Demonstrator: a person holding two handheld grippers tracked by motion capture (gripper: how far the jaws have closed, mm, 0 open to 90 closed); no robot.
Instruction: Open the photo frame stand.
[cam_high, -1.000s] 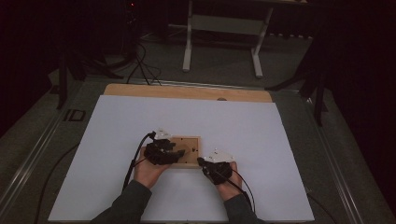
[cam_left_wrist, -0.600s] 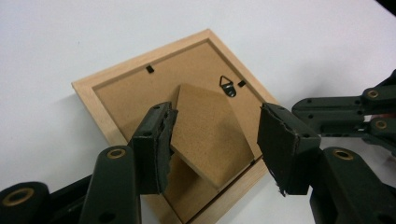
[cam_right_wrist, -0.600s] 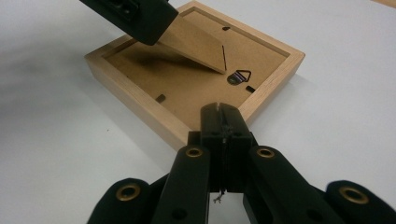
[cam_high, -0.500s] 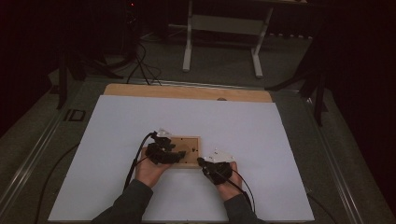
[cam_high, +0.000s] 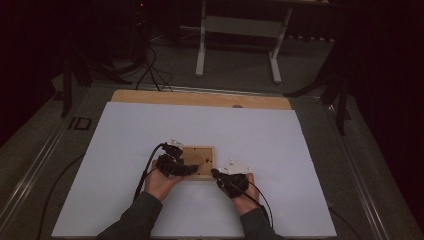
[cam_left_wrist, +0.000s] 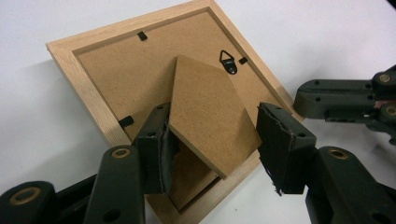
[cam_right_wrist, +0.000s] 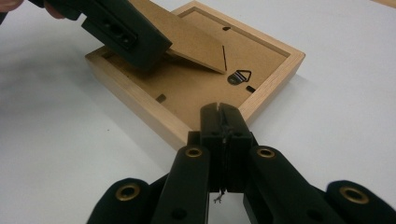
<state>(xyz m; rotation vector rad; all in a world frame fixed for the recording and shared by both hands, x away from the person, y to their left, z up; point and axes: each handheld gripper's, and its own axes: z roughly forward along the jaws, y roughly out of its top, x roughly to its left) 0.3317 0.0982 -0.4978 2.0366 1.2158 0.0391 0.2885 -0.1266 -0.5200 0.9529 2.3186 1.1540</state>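
Black pads of the left tool (cam_left_wrist: 212, 144) straddle the brown fibreboard easel stand (cam_left_wrist: 210, 116), which is lifted off the back of the pale wooden picture frame (cam_left_wrist: 84, 88). One pad touches the stand's edge; the other stands just clear, so the jaws are half wide, having just narrowed a little. The right tool (cam_right_wrist: 222, 122) is closed on nothing, its tip pressed at the frame's near rim. The frame lies face down on the white table (cam_high: 125, 145), in front of the person.

To do this well, I judge the right tool should keep pinning the rim while the left grips the stand near its free end and swings it gently about its hinge.

Counted: one frame, one stand, one metal hanging loop (cam_left_wrist: 228, 59), four black retaining tabs (cam_left_wrist: 142, 35), two tools.
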